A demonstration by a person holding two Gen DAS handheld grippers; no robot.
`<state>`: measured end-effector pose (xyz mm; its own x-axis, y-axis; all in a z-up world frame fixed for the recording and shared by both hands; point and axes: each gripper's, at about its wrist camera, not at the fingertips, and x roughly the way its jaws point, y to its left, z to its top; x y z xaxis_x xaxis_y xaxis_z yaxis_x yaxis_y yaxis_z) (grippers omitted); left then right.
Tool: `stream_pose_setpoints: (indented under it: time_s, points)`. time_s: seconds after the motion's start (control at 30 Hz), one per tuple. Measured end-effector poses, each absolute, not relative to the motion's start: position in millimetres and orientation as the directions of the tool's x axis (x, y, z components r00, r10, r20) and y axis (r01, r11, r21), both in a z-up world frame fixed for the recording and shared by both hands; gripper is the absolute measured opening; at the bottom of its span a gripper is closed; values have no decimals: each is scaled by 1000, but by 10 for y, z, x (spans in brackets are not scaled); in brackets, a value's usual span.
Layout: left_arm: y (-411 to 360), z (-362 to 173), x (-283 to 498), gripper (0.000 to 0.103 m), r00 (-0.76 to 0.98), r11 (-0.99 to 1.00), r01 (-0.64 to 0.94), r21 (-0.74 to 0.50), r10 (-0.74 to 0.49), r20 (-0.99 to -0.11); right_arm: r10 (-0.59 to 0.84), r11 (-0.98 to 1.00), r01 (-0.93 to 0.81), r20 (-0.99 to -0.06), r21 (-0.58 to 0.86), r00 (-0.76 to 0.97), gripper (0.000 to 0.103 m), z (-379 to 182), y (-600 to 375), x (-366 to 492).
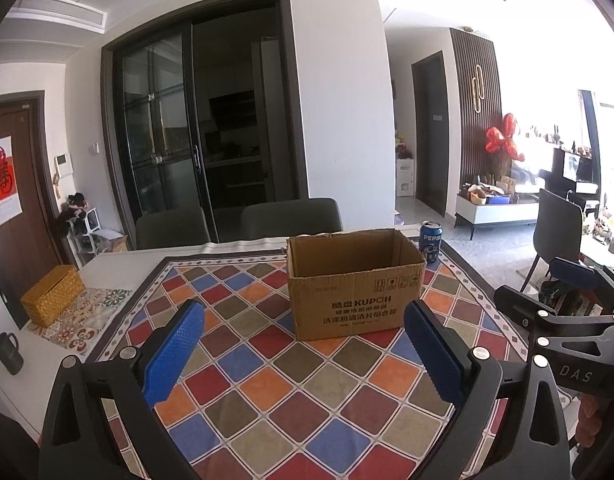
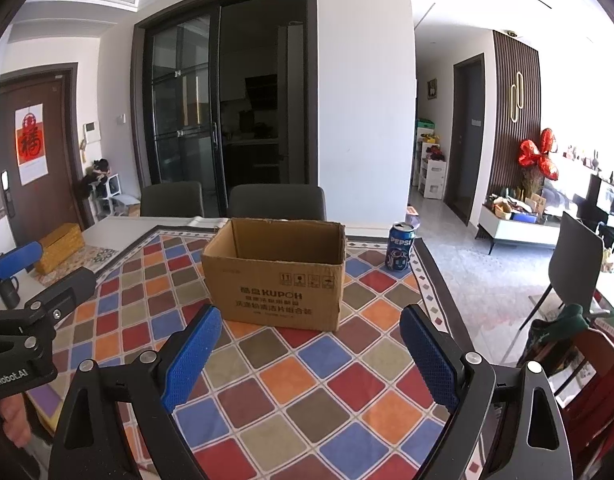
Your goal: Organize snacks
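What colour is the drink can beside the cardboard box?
Blue aluminium Pepsi can; clearest in the right wrist view.

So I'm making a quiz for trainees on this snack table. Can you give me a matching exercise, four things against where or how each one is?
Things:
1. box
2. Pepsi can
3. woven case
4. mug

Places or states:
A. at the table's left edge, nearest the camera
B. mid-table, top open
C. on the patterned mat at the left
D. upright, right of the box near the far corner

Pairs: 1-B, 2-D, 3-C, 4-A
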<state>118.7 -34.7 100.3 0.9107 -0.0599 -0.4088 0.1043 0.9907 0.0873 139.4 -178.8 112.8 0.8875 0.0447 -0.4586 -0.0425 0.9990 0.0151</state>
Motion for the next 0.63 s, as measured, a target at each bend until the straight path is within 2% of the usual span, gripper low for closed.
stream_pose_setpoints:
  time_s: [0.63]
  points:
    - [-360, 996, 1164, 101, 911, 992, 100, 81, -58, -409, 46, 999, -44, -464, 17, 885, 91, 1104, -1798, 1411]
